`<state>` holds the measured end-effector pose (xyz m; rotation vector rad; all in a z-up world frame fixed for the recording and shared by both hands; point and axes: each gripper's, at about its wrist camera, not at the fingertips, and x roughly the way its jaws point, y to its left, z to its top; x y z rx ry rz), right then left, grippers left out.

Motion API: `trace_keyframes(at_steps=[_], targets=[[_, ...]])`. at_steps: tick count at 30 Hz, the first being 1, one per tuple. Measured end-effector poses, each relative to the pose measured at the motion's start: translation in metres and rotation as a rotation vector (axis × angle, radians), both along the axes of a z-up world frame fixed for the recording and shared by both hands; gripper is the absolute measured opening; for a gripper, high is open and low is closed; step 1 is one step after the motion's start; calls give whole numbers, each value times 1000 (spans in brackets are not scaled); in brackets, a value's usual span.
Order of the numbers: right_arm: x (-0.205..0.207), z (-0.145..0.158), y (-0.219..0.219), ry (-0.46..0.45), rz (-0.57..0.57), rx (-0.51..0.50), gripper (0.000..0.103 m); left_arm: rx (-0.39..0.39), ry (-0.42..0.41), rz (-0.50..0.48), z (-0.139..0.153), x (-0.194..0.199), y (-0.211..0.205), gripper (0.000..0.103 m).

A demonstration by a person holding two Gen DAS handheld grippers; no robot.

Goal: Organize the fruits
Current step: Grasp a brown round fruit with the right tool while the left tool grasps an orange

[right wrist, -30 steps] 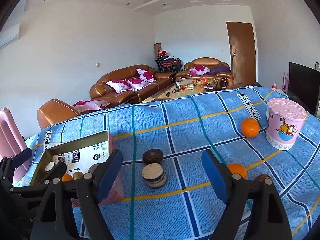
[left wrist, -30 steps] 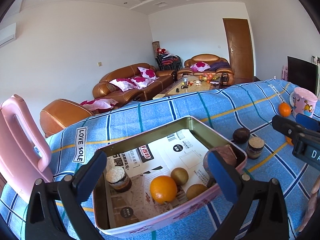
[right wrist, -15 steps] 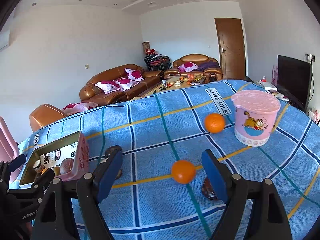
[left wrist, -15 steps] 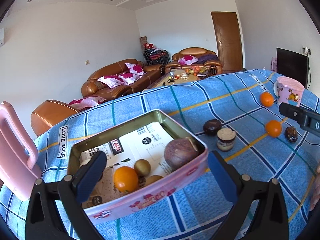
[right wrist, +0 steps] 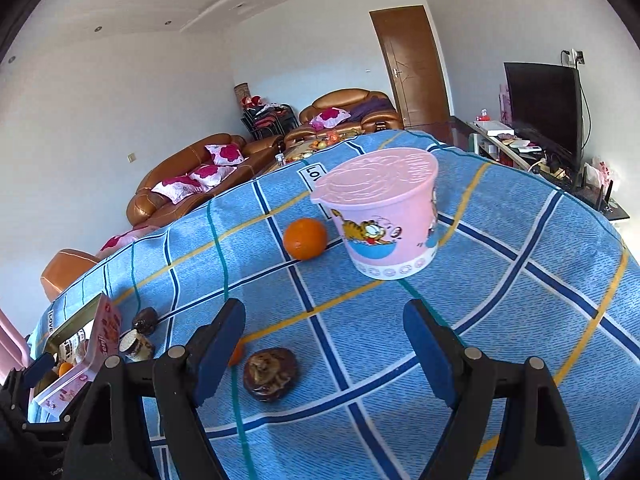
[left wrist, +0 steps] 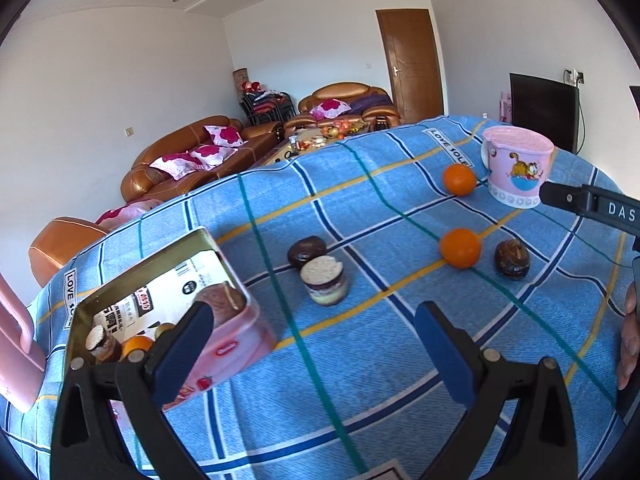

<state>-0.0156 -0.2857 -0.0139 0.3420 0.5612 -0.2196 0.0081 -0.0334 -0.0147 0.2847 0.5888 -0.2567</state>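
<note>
Both grippers are hanging with jaws apart and empty, right gripper (right wrist: 324,344) seemingly lining up on the wrinkled passion fruit (right wrist: 270,374) beside the Garfield cup (right wrist: 382,216), left gripper (left wrist: 312,344) idling near the pink tin (left wrist: 236,344); next it needs lowering, clamping, carrying to the tin

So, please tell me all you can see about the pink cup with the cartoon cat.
The pink cup looks plastic, tapering downward, closed by a matching embossed pink lid. An orange cartoon cat is printed on its side, with a white band of pink rings at the base. It stands upright on the blue checked cloth, beside an orange, untouched.
</note>
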Motion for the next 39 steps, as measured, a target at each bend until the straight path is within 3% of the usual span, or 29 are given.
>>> trace_keyframes(at_steps=[4, 10, 15, 20, 22, 23, 28, 32, 39], targets=[[3, -3, 1, 31, 122, -5, 82, 11, 32, -36, -3, -1, -19, 103], [12, -6, 33, 98, 279, -125, 81, 19, 63, -45, -6, 0, -36, 103], [28, -18, 42, 194, 341, -140, 66, 30, 84, -28, -9, 5, -40, 103], [41, -30, 47, 268, 386, -127, 60, 56, 90, -16, -13, 9, -47, 103], [44, -34, 50, 295, 389, -137, 49, 69, 87, -15, -13, 10, -51, 103], [44, -33, 51, 292, 392, -142, 44, 78, 88, -16, -14, 11, -53, 103], [43, -33, 36, 261, 385, -55, 43, 84, 62, -26, -11, 12, -62, 103], [27, -24, 0, 124, 316, 121, 43, 71, 78, -48, -11, 21, -75, 101], [11, -6, -21, 23, 151, 57, 44, 33, 125, -108, -11, 48, -108, 81]])
